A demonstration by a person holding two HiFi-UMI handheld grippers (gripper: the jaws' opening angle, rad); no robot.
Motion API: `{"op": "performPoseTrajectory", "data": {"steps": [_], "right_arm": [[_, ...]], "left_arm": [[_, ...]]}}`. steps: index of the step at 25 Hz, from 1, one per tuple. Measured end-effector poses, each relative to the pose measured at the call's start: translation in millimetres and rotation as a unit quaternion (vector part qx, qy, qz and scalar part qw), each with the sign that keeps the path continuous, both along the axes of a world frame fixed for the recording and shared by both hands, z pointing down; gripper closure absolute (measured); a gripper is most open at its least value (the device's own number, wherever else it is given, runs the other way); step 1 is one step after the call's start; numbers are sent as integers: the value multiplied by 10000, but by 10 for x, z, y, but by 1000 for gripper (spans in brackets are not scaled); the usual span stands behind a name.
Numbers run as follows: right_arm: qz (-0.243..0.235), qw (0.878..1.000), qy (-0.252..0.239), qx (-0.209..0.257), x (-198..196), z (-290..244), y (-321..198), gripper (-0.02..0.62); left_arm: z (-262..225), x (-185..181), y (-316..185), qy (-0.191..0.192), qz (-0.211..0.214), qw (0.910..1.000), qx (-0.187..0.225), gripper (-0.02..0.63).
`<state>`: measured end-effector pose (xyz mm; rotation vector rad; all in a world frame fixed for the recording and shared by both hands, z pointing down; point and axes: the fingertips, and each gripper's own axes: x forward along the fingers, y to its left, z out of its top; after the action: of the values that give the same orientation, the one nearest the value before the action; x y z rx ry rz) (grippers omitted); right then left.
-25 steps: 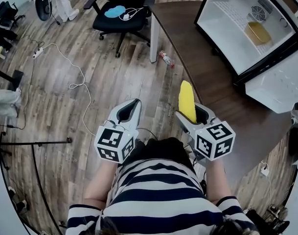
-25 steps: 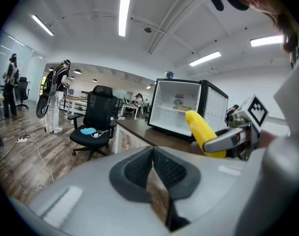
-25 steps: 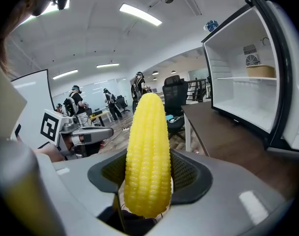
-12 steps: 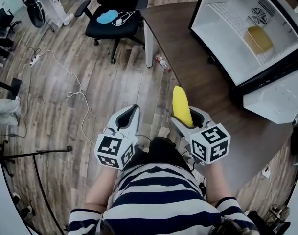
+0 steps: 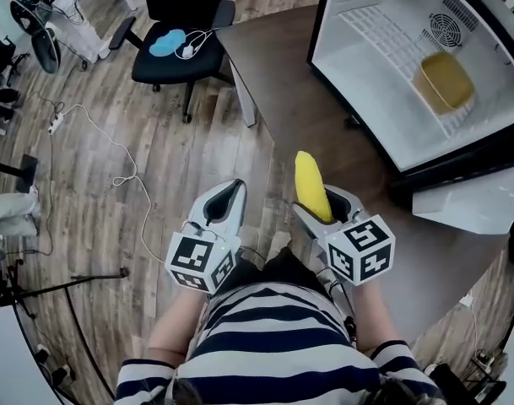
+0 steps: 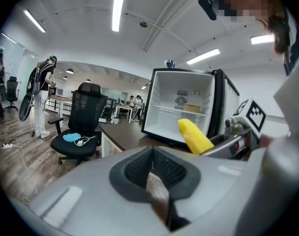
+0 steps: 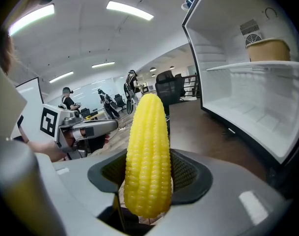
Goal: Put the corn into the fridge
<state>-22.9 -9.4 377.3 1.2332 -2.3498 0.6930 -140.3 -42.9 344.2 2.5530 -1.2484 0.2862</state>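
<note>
A yellow corn cob [image 5: 310, 186] [image 7: 148, 154] stands upright between the jaws of my right gripper [image 5: 322, 207] [image 7: 149, 181], which is shut on it. The cob also shows in the left gripper view [image 6: 194, 135]. My left gripper [image 5: 224, 201] [image 6: 151, 173] is beside it on the left, shut with nothing in it. The small white fridge [image 5: 383, 116] [image 7: 247, 107] [image 6: 181, 109] stands open on the dark desk [image 5: 316, 125] ahead and to the right. A tan tub [image 5: 443, 82] [image 7: 268, 49] sits on its wire shelf.
A black office chair [image 5: 176, 45] [image 6: 80, 127] with a blue item and cable on its seat stands at the far left of the desk. White cables [image 5: 121, 159] lie on the wood floor. The open fridge door [image 5: 472, 205] lies at the right.
The fridge and desk have grown larger and shifted left in the head view, so I have moved closer. Both grippers hold the same pose, with the corn still gripped.
</note>
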Motion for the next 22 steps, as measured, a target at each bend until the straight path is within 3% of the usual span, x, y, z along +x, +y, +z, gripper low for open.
{"op": "performPoseTrajectory", "data": {"steps": [8,22], "right_arm": [[128,9999,26,-85,373,97,-355,345],[844,9958,299,-185,780,190,-903,345]], "left_arm": [[125,331,-453,253,-76,9990,-373,606],[104,877,-1207,103,725,9971,-185,606]]}}
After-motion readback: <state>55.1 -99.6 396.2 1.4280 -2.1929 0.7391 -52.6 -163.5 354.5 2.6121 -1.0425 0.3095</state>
